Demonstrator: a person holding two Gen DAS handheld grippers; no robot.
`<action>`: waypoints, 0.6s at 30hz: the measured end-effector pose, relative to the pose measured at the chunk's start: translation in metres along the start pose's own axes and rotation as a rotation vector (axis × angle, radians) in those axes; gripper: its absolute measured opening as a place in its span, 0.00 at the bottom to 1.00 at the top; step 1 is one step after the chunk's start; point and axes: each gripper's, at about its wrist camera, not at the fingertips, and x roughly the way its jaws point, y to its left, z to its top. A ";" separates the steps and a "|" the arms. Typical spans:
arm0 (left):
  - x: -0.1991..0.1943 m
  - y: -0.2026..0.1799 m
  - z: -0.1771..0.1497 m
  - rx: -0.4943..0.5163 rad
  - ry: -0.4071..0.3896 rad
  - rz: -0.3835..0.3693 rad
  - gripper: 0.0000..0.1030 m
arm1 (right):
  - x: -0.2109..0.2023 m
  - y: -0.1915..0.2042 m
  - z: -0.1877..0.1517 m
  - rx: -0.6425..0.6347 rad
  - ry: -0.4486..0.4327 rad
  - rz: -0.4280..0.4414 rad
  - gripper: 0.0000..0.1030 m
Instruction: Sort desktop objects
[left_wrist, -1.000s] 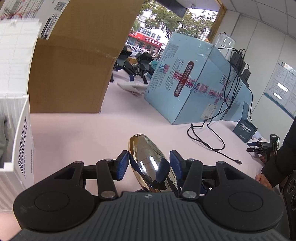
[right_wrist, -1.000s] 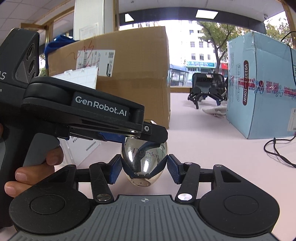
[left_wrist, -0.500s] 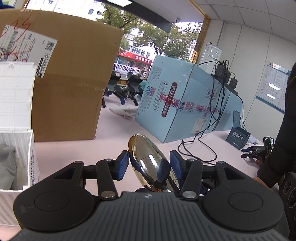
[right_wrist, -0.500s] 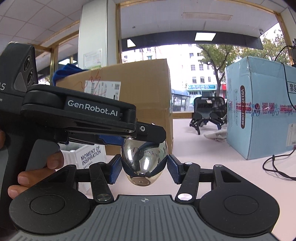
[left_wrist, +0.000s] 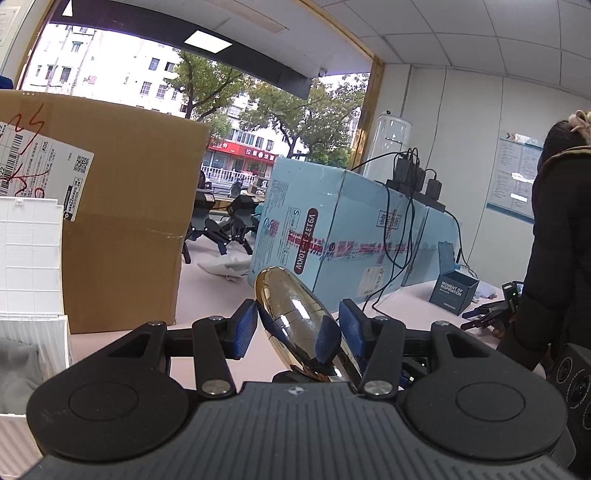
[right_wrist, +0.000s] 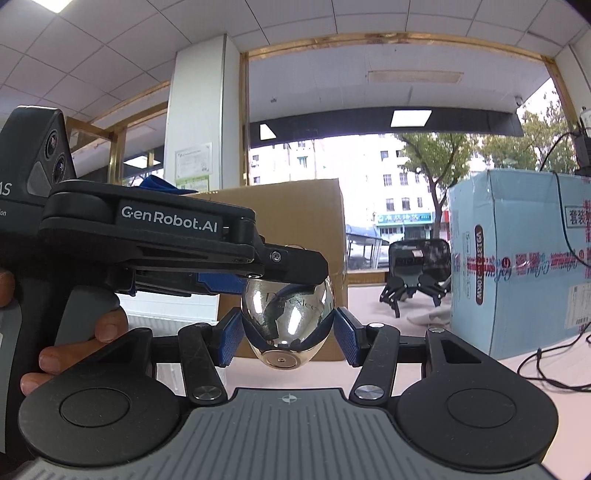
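Raised since a second ago, both cameras now take in more ceiling and window and less of the pink desk (left_wrist: 207, 288), as a person holds a mirror-bright, egg-shaped metal object (right_wrist: 288, 325) aloft between two handheld grippers. In the right wrist view, the right gripper (right_wrist: 288, 334) has its blue-padded fingers (right_wrist: 231, 338) clenched on the object's lower flanks, flat base towards the lens. The left gripper (right_wrist: 258, 275) reaches in from the left, its fingers pinching the upper part. From the left wrist view the object (left_wrist: 295, 317) runs diagonally, nearer the right blue pad (left_wrist: 351, 330) than the left. Behind stand a brown cardboard box (left_wrist: 125, 221) and a light-blue carton (left_wrist: 332, 229).
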 end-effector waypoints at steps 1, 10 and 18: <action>-0.001 0.000 0.000 0.001 -0.004 -0.002 0.45 | 0.000 0.000 0.000 -0.005 -0.007 -0.002 0.49; -0.018 -0.013 0.007 0.055 -0.082 -0.021 0.45 | -0.012 0.006 0.014 0.020 -0.079 0.004 0.49; -0.033 -0.021 0.014 0.076 -0.113 -0.039 0.45 | -0.023 0.019 0.026 0.009 -0.134 0.025 0.49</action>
